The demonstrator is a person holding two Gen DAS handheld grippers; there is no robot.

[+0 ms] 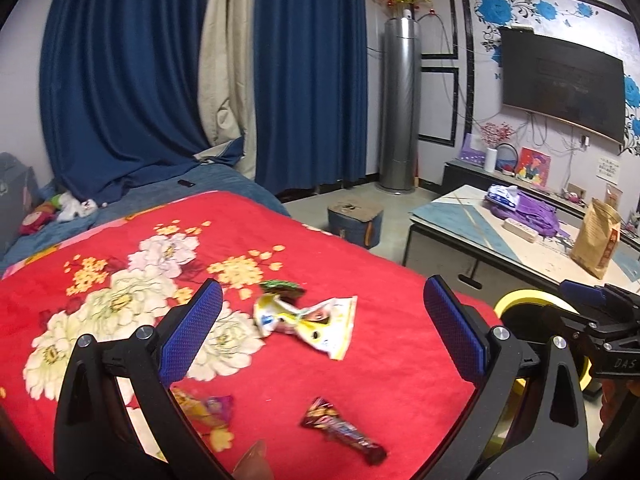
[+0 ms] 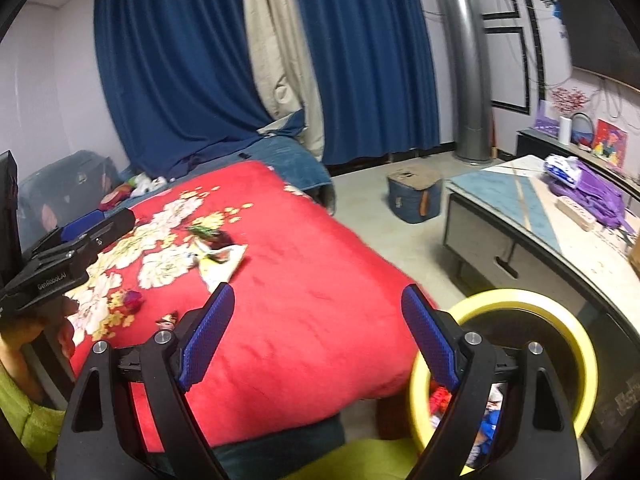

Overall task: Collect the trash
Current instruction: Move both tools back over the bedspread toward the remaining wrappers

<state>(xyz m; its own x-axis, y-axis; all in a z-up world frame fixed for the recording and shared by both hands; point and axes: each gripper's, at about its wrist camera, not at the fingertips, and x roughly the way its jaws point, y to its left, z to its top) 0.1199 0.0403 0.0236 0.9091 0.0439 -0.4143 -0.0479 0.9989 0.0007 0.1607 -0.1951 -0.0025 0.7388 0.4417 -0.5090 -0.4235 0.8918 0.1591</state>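
Left gripper (image 1: pixel 320 332) hovers over the red flowered blanket (image 1: pixel 360 264) on the bed, jaws spread wide, nothing between them. Yellow-white wrapper (image 1: pixel 308 320) lies crumpled on the blanket just beyond the jaws, a green-dark wrapper (image 1: pixel 282 287) touching its far edge. Dark red wrapper (image 1: pixel 340 430) lies nearer, between the fingers' bases; a purple-orange wrapper (image 1: pixel 208 410) sits near left, partly behind the left finger.

Right gripper (image 2: pixel 316 336) is held off the blanket's near right corner, level, jaws spread, empty. Yellow-rimmed bin (image 2: pixel 560 320) stands on the floor just right of the bed, under the right finger, with scraps inside. Low desk (image 2: pixel 500 192) stands further right.
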